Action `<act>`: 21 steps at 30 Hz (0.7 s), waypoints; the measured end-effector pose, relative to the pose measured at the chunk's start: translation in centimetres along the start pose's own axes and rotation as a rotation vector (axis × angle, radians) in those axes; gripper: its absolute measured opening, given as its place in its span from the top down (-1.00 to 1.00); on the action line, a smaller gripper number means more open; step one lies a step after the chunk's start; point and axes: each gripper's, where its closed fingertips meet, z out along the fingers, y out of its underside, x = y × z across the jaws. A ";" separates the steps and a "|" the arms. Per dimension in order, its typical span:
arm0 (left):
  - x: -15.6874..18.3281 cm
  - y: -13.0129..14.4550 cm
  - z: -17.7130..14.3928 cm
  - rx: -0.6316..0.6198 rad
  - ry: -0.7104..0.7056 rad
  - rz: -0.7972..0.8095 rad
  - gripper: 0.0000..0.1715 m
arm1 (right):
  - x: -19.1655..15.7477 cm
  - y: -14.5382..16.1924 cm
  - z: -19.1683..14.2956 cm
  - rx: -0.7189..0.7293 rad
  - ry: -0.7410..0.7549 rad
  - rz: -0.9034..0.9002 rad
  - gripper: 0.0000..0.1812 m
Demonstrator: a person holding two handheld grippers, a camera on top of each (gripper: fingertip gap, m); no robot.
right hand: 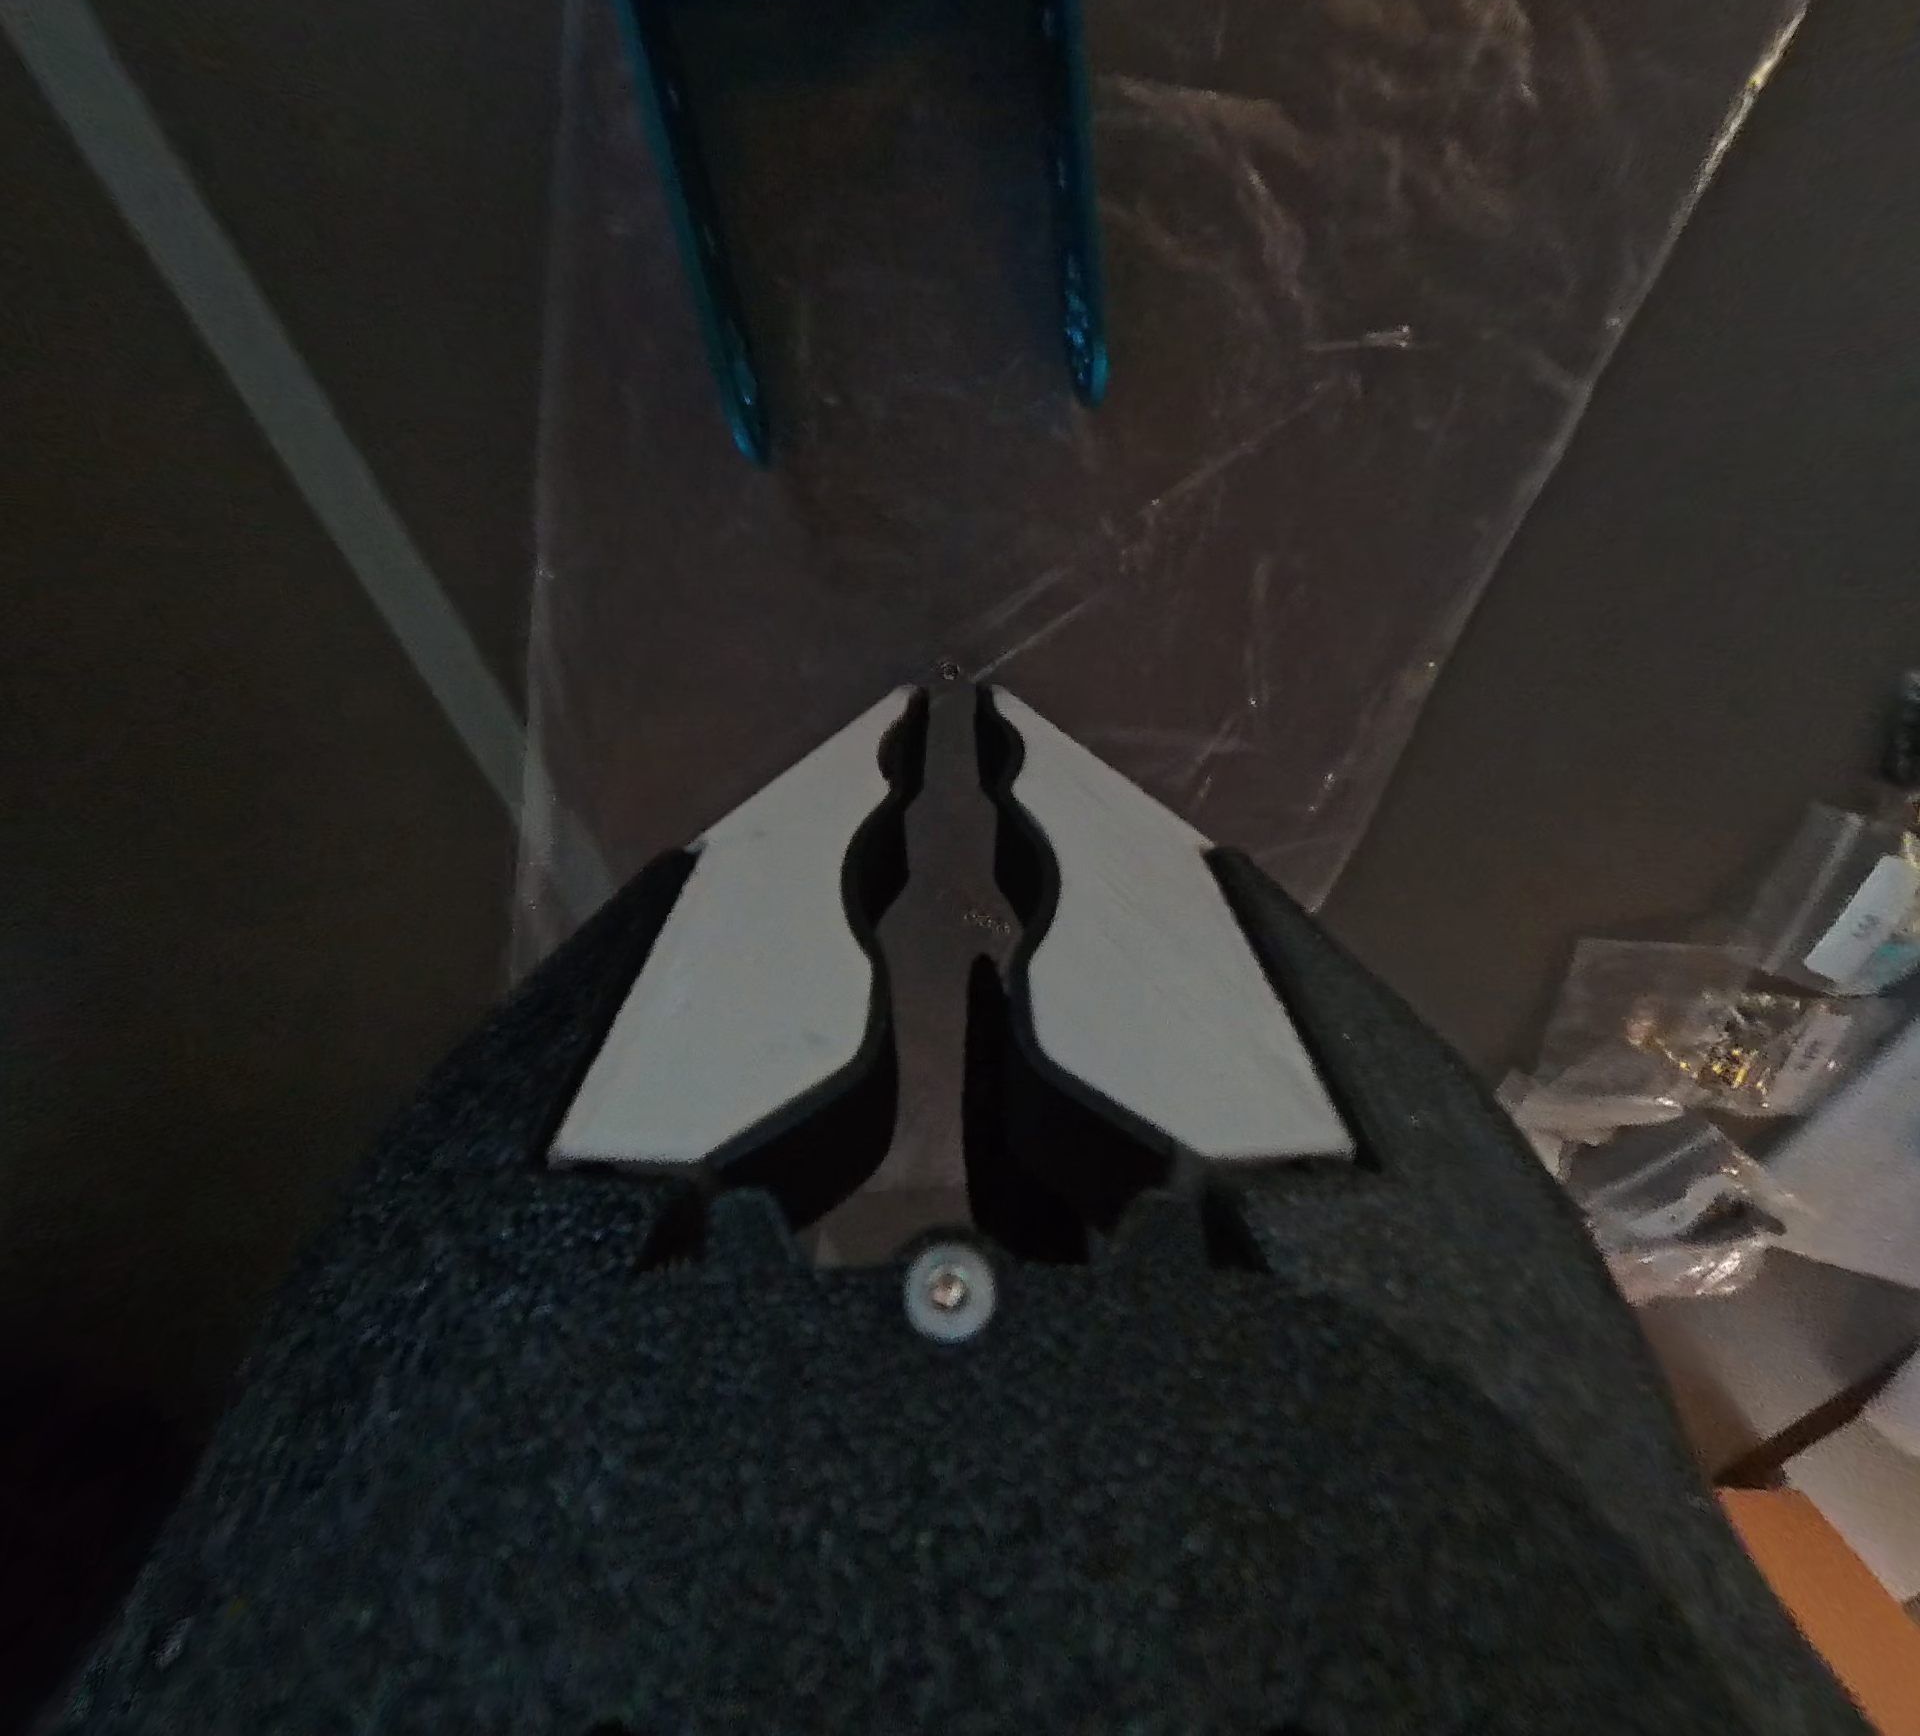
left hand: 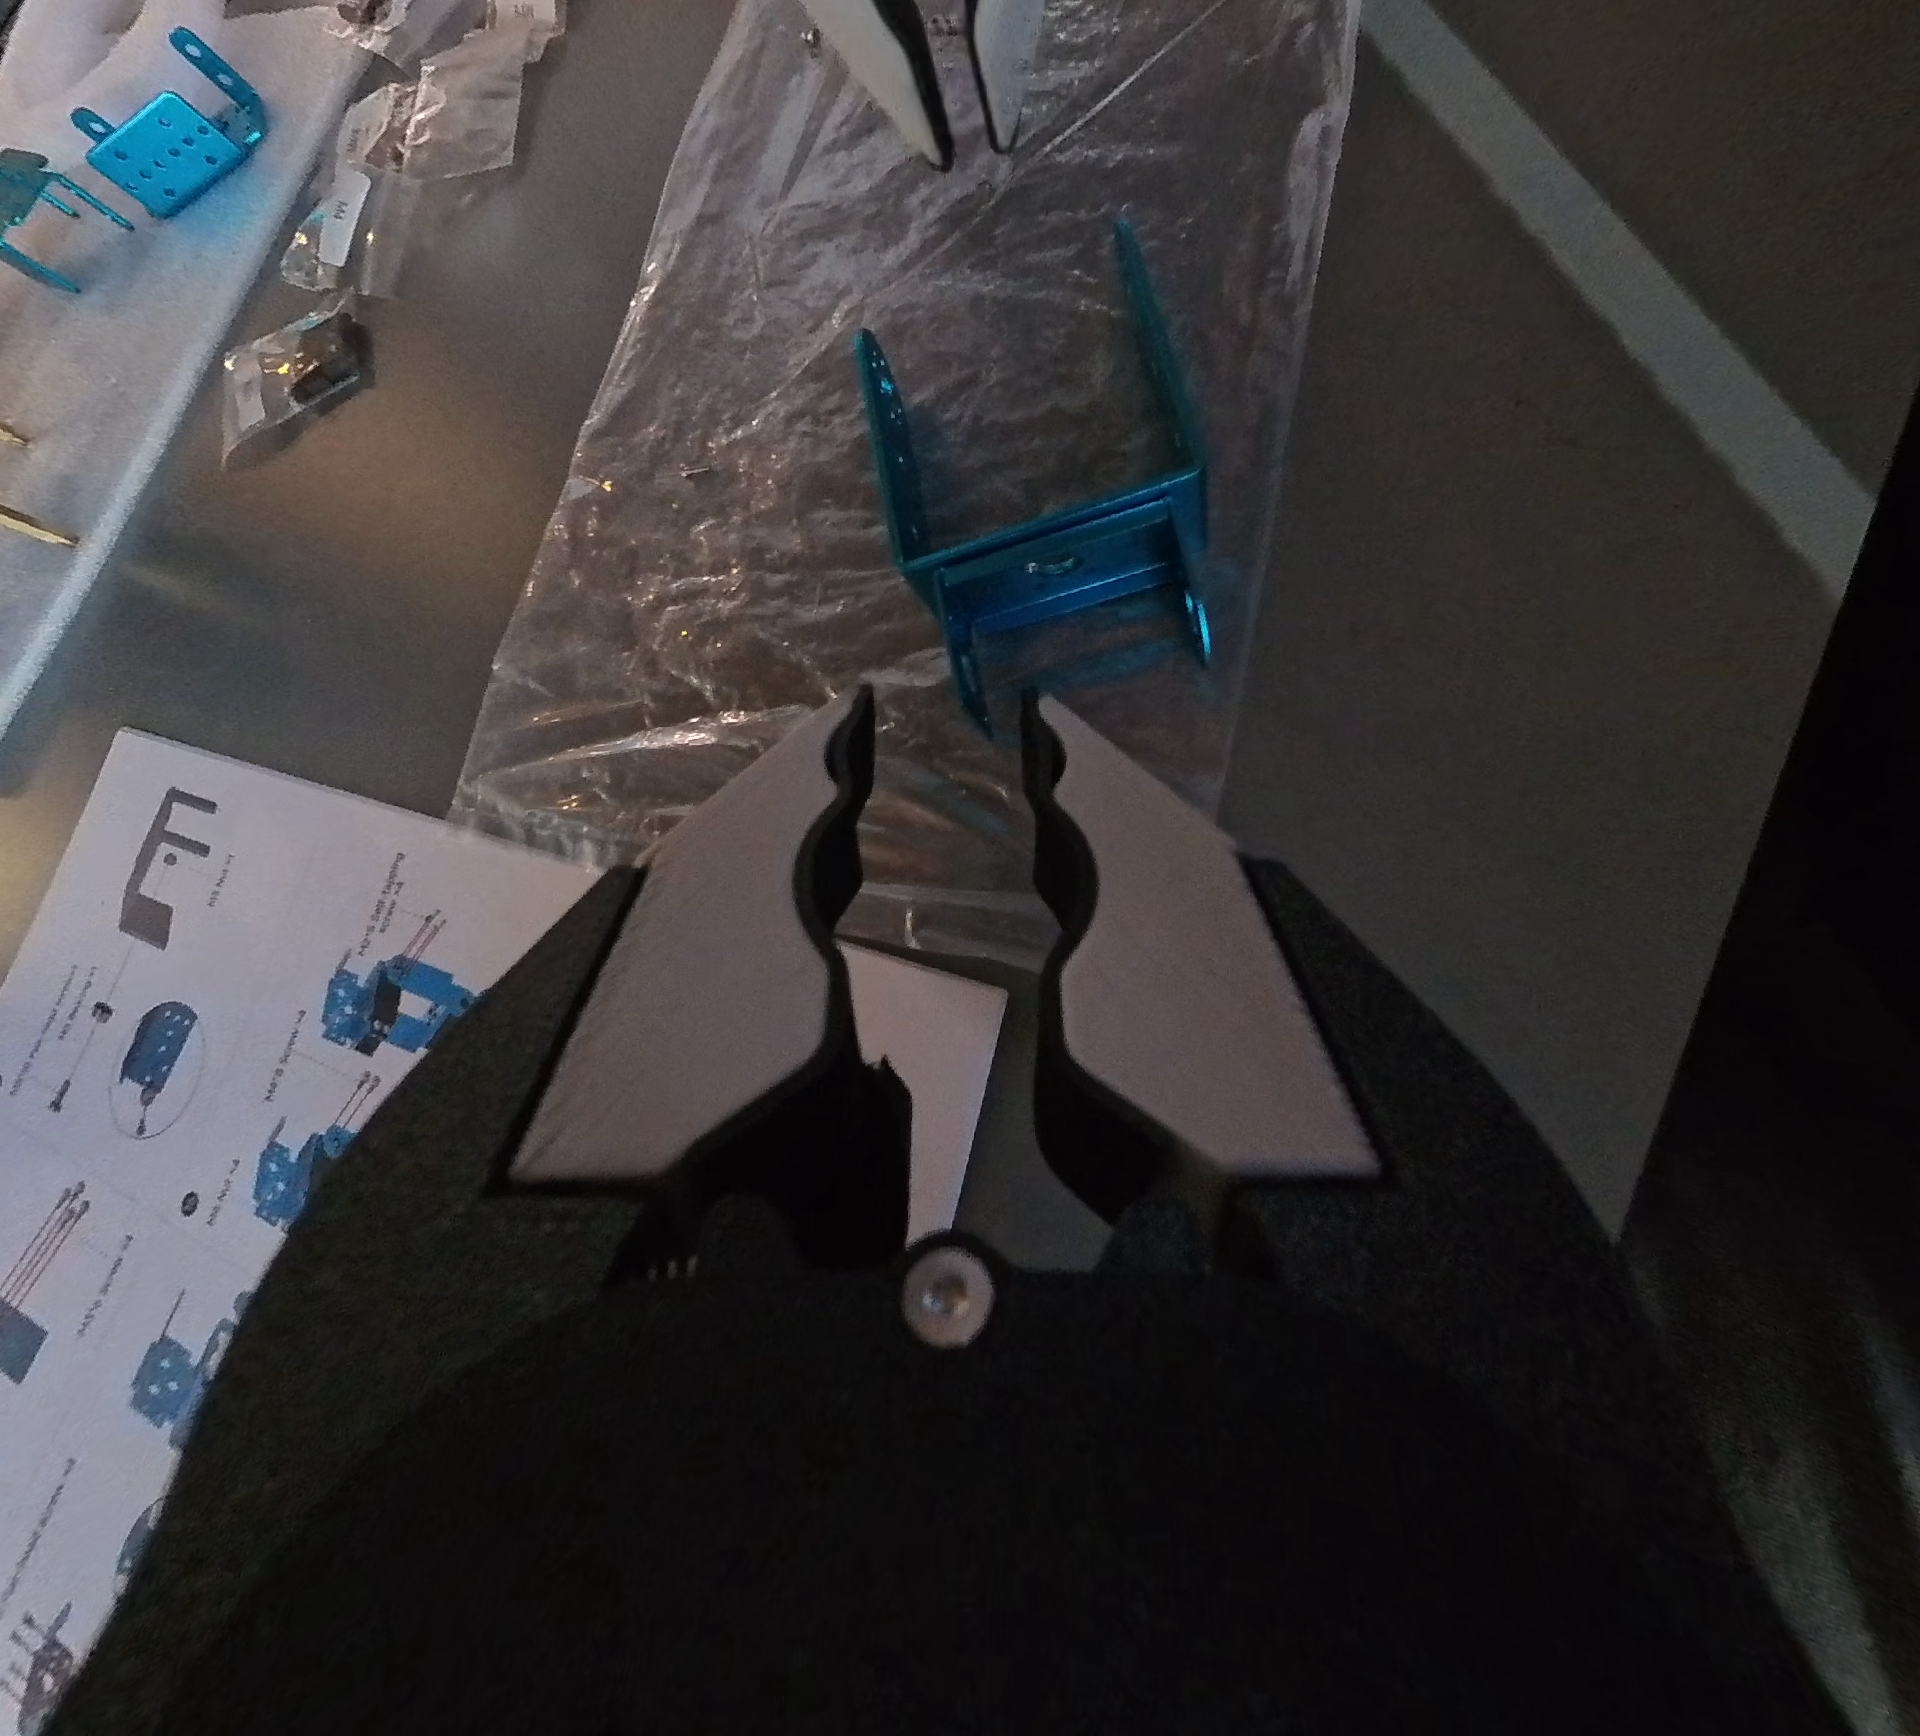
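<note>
Blue metal bracket [left hand: 1039,543] sits near the middle of the grey table [left hand: 1455,647], on a crinkly clear plastic sheet [left hand: 748,491]. It looks like a U with two long legs.

At the far left edge of the table is a white foam sheet [left hand: 94,3] with smaller blue parts [left hand: 171,138] on it. Next to that are little clear bags [left hand: 343,232] with small bits inside. At the near left corner lies a paper with drawings [left hand: 208,959]. To the right of the bracket, a pale stripe [left hand: 1610,284] runs across the table.

The left gripper [left hand: 945,710] is part way open, with a clear gap between its fingers. It holds nothing. Its tips are over the near edge of the plastic sheet, just beside the end of one bracket leg, but I cannot tell if they touch it.

The right gripper [right hand: 949,694] points at the bracket [right hand: 862,128] from the other side. Its fingers are nearly together, with only a thin gap, and nothing is between them. A tiny screw [right hand: 948,670] lies on the plastic just in front of its tips. The bracket's leg ends are a little way off from them.
</note>
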 end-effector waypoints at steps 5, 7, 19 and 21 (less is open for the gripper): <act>0.0 0.0 0.0 -0.001 -0.001 0.002 0.68 | 0.1 0.4 0.4 -0.035 0.015 -0.008 0.92; 0.0 0.0 0.0 -0.001 0.000 0.001 0.68 | 0.0 0.1 0.5 -0.028 0.011 -0.015 0.93; 0.1 -0.1 0.1 -0.002 -0.002 0.006 0.68 | -0.2 -0.1 0.8 -0.018 -0.016 0.001 0.98; 0.1 -0.2 0.1 0.001 -0.001 0.006 0.68 | -0.2 -0.2 0.7 0.002 -0.016 -0.002 0.98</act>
